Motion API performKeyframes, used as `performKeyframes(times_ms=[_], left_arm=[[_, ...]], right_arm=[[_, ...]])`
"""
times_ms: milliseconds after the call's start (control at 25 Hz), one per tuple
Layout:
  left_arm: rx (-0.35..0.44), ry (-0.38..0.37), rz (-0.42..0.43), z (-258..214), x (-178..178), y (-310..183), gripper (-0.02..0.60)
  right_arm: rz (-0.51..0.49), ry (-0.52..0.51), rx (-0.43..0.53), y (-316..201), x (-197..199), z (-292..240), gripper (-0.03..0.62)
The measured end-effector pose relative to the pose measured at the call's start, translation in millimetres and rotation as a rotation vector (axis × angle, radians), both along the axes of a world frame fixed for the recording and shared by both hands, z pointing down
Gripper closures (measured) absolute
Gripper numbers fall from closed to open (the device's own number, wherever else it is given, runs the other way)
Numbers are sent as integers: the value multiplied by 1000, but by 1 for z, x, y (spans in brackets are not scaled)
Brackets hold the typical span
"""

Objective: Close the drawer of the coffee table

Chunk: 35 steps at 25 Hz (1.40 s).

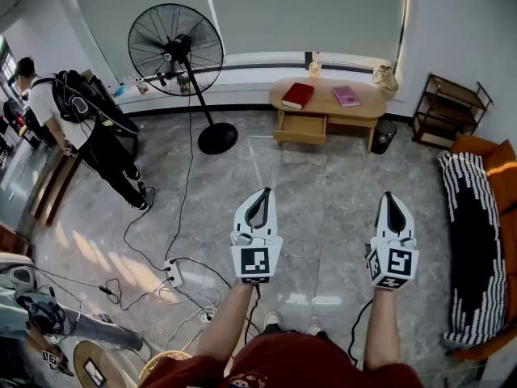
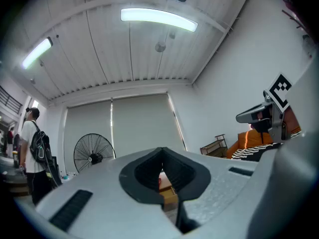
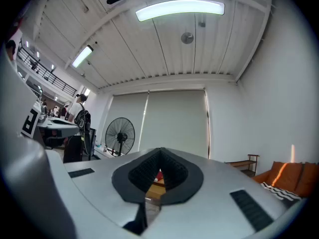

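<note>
The oval wooden coffee table (image 1: 365, 102) stands far ahead by the window wall, with a red book (image 1: 298, 95) and a pink book (image 1: 346, 95) on top. Its drawer (image 1: 300, 128) is pulled out at the left front. My left gripper (image 1: 263, 192) and right gripper (image 1: 388, 196) are held side by side over the floor, well short of the table, both pointing at it. Each is shut with nothing held. A slice of the drawer (image 2: 169, 194) shows through the shut left gripper (image 2: 162, 151). Wood of the table (image 3: 153, 189) shows below the shut right gripper (image 3: 160, 151).
A tall standing fan (image 1: 176, 40) has its round base (image 1: 216, 138) left of the table. A person (image 1: 60, 107) with a backpack stands at far left. Cables and a power strip (image 1: 173, 274) lie on the floor to my left. A bin (image 1: 385, 135), a low shelf (image 1: 449, 110) and a sofa (image 1: 485, 217) are on the right.
</note>
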<state>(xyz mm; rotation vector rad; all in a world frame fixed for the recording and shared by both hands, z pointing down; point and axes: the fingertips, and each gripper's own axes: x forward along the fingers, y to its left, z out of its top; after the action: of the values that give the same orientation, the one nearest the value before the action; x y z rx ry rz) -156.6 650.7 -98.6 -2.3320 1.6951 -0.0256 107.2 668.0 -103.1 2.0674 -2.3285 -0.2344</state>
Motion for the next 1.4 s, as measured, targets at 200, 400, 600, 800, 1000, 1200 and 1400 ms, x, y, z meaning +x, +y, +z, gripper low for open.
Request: performKeyframes(times_ms=[200, 400, 600, 800, 1000, 1200, 1400], left_arm=[[-3, 6, 12, -1, -27, -5, 574], [-7, 6, 37, 7, -44, -8, 574], [-13, 14, 45, 7, -65, -12, 574], [-11, 7, 62, 6, -81, -20, 574], [-33, 14, 86, 13, -89, -26, 569], [-61, 24, 81, 24, -100, -31, 448], [-92, 36, 80, 34, -108, -40, 376]], right_arm=[[-1, 13, 1, -6, -34, -7, 600], [2, 6, 19, -2, -56, -3, 600], [8, 5, 7, -2, -80, 3, 600], [28, 9, 7, -4, -97, 3, 600], [46, 10, 5, -5, -109, 7, 600], [53, 10, -13, -8, -123, 17, 600], [56, 17, -28, -12, -132, 26, 600]])
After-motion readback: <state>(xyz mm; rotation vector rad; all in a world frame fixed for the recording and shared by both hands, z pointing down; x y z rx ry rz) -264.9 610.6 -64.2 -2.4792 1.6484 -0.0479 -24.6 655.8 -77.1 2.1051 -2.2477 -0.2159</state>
